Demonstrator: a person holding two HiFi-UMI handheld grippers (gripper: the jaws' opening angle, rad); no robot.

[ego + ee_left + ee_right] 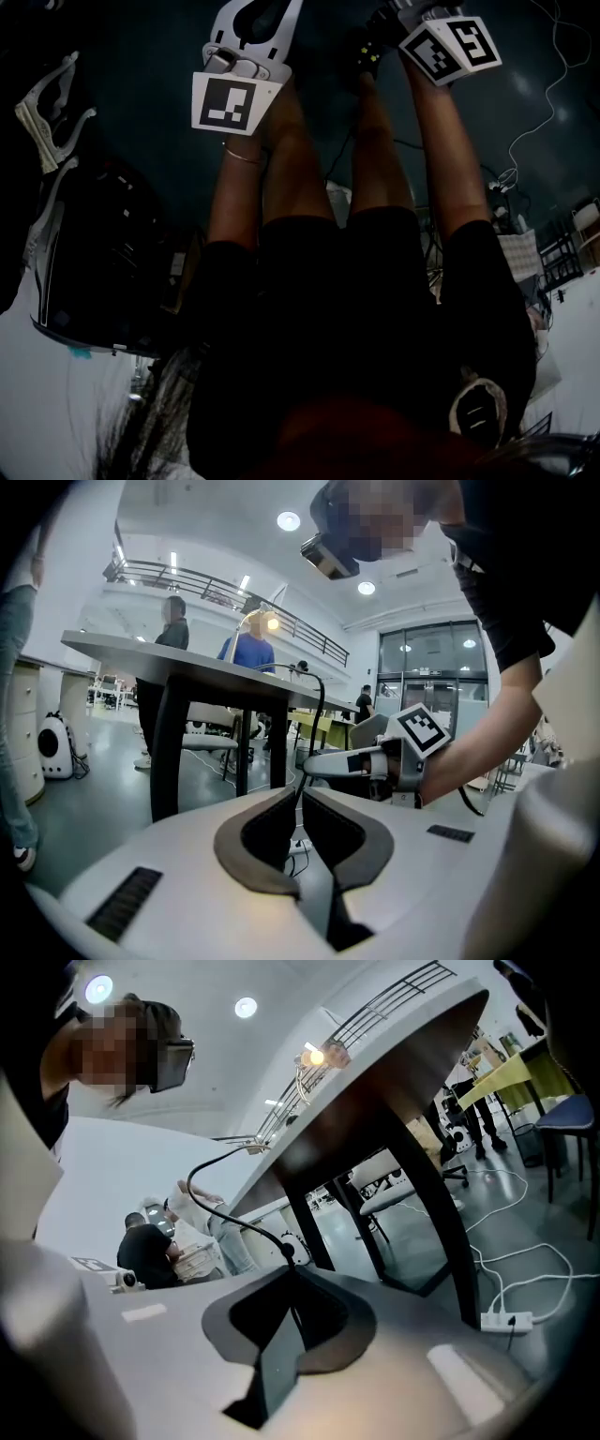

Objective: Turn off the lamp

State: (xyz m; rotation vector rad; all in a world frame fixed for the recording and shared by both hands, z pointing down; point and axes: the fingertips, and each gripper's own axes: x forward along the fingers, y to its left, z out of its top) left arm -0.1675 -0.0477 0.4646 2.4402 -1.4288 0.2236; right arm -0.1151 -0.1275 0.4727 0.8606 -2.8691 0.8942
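- The right gripper has its jaws closed on the black cord, pinched at their tips.
- The left gripper has its jaws together with nothing between them.
- From the right jaws the cord arcs up and left, then runs toward the lamp. The lamp glows on the table at upper centre, so the right hand is nearer.
- No writing is readable, only the square marker on the cube.

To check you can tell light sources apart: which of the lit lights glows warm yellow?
The lamp above the edge of the table, a small yellow-orange glow. The round ceiling lights shine white, high overhead.
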